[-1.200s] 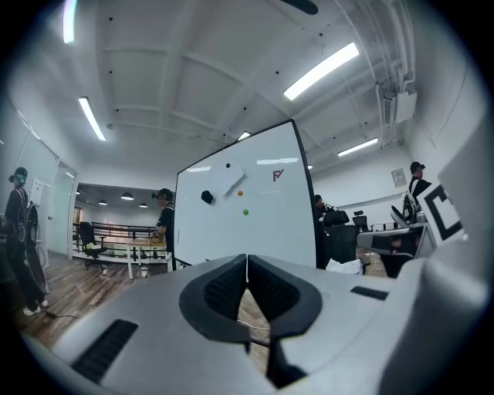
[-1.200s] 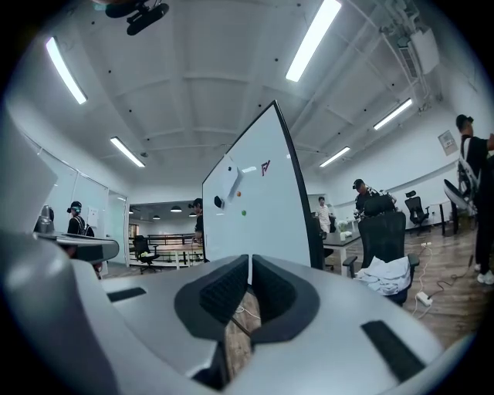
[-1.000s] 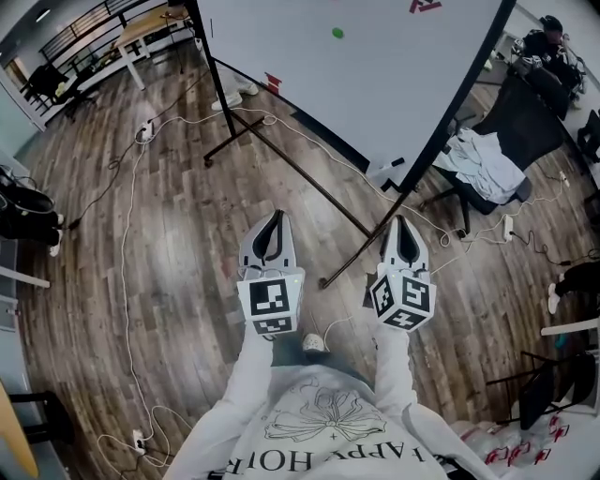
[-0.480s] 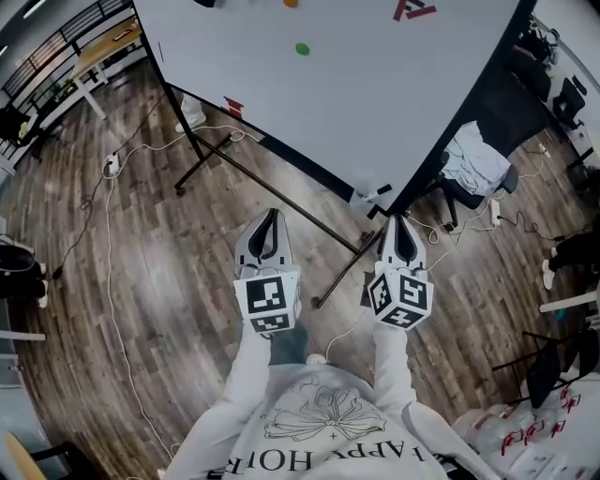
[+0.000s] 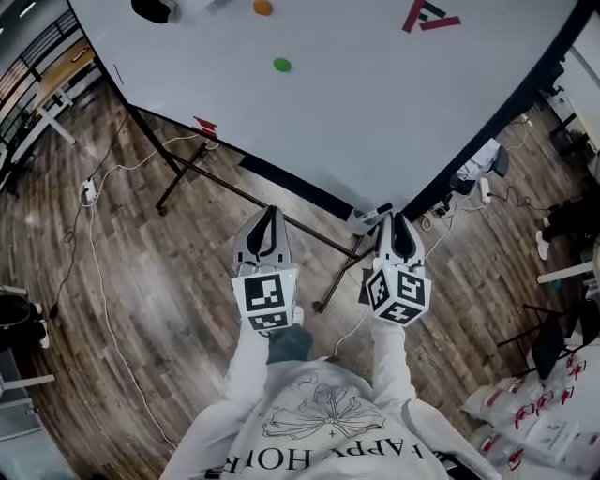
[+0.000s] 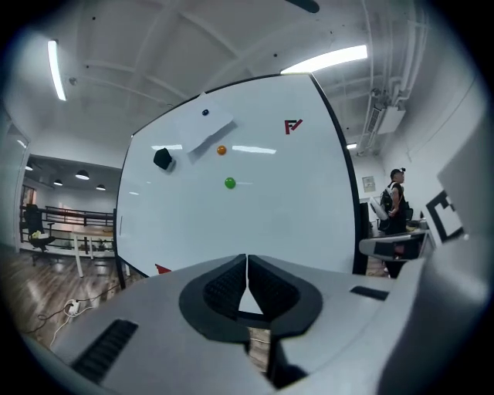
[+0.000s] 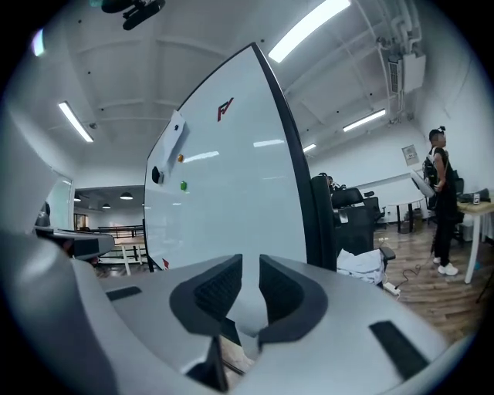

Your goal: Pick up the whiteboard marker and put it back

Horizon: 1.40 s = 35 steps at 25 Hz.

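Observation:
A big whiteboard (image 5: 375, 103) on a black stand fills the top of the head view. At its lower edge, just ahead of my right gripper (image 5: 396, 218), sits a small white and black object (image 5: 371, 216) that may be the marker; it is too small to be sure. My right gripper (image 7: 250, 271) has its jaws opening, a narrow gap between the pads and nothing in it. Beside it, my left gripper (image 5: 272, 212) points at the board with its pads (image 6: 231, 281) pressed together and empty.
On the board are a green magnet (image 5: 282, 65), an orange one (image 5: 262, 7), a black eraser (image 5: 155, 9) and a red logo (image 5: 427, 14). Stand legs (image 5: 234, 192) and cables (image 5: 94, 253) cross the wood floor. A chair with clothes (image 5: 483, 161) stands right. A person (image 7: 441, 200) stands far right.
The whiteboard has come much closer and fills more of the head view. Both grippers have moved forward to the board's lower edge, side by side.

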Available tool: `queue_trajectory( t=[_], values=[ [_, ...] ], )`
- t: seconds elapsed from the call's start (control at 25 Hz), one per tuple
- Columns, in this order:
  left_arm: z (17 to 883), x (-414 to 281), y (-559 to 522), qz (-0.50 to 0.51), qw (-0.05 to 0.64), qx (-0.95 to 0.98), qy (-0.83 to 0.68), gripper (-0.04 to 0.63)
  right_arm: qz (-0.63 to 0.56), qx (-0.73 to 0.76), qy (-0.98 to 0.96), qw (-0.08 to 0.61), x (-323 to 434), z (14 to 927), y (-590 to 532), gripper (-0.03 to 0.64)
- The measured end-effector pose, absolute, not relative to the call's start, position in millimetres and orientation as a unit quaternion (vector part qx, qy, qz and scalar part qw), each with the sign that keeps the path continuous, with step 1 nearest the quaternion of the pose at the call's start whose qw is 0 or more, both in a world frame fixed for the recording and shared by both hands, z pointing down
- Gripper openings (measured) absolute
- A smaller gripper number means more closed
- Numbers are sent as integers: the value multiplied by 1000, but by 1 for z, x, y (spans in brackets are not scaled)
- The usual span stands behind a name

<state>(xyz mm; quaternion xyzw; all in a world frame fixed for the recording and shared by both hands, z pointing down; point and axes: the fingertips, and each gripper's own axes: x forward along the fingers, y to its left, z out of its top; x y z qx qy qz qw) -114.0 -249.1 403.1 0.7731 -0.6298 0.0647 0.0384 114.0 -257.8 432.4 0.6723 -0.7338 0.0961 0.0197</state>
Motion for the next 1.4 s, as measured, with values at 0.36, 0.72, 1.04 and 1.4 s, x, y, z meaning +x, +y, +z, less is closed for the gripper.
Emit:
queue_trajectory(
  t=[0.36, 0.72, 1.04, 1.4],
  values=[
    [429, -109, -289, 81, 57, 799, -593, 8, 128, 702, -700, 28, 118, 462, -281, 106],
    [456, -103, -306, 97, 78, 804, -582, 8, 163, 704, -689, 53, 122, 500, -293, 143],
    [476, -90, -309, 113, 96, 800, -582, 8, 207, 700, -681, 58, 136, 532, -306, 143],
    [490, -89, -316, 126, 103, 794, -586, 8, 235, 700, -672, 55, 143, 552, -324, 143]
  ],
)
